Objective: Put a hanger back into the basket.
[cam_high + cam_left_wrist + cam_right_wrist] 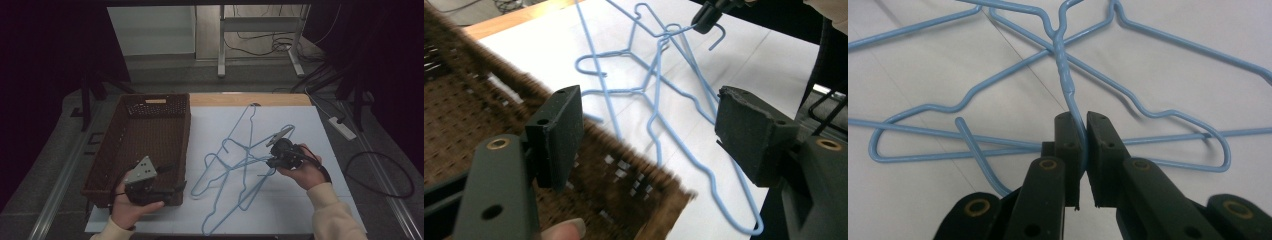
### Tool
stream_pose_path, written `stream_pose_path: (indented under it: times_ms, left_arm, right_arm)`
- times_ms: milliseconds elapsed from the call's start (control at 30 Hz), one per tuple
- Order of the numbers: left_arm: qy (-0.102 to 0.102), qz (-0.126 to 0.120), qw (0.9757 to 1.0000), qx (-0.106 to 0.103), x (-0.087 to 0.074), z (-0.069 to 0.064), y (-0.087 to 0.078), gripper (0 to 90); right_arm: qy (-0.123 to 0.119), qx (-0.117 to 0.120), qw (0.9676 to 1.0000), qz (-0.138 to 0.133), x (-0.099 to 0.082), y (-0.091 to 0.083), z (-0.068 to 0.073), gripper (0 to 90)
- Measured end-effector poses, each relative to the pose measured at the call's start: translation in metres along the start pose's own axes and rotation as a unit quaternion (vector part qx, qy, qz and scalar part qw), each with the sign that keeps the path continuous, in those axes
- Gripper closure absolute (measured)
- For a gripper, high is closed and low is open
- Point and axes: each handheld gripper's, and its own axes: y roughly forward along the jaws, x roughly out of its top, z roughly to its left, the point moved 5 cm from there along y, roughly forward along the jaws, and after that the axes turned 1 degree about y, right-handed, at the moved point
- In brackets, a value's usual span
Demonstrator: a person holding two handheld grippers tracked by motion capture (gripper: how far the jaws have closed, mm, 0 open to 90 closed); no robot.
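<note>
Now my right tool (1083, 131) grips a blue wire hanger (1066, 75) by its hook.
Tangled hangers (235, 165) lie on the white worktop (310, 130) beside the brown basket (110, 145); left tool (649, 135) gapes wide, empty, over the basket's corner.

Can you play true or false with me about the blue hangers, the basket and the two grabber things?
1. The right gripper is shut on a blue hanger. True: its jaws pinch the wire just below the twisted neck.
2. The left gripper holds a hanger too. False: its jaws stand wide apart with nothing between them.
3. The hangers are lying inside the basket. False: they lie tangled on the white sheet beside it.
4. The basket is brown and woven. True.
5. The left gripper is over the near corner of the basket. True.
</note>
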Motion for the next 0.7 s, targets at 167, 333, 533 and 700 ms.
stream_pose_path:
  times_ms: [167,333,533,700]
  left_arm:
    - [0.011,0.013,0.9998,-0.007,0.011,-0.010,0.016,28.8]
    - [0.019,0.026,0.9994,-0.016,0.017,-0.020,0.033,28.8]
    - [0.025,0.034,0.9988,-0.026,0.022,-0.027,0.047,28.7]
    - [0.025,0.044,0.9982,-0.034,0.025,-0.033,0.060,28.7]
  right_arm:
    - [0.003,0.002,1.0000,0.003,-0.003,0.001,0.000,84.7]
    - [0.008,0.007,0.9999,-0.002,-0.007,0.001,0.000,84.6]
    - [0.010,0.013,0.9999,-0.003,-0.013,0.002,0.002,84.6]
    - [0.011,0.017,0.9998,-0.003,-0.017,0.003,0.002,84.7]
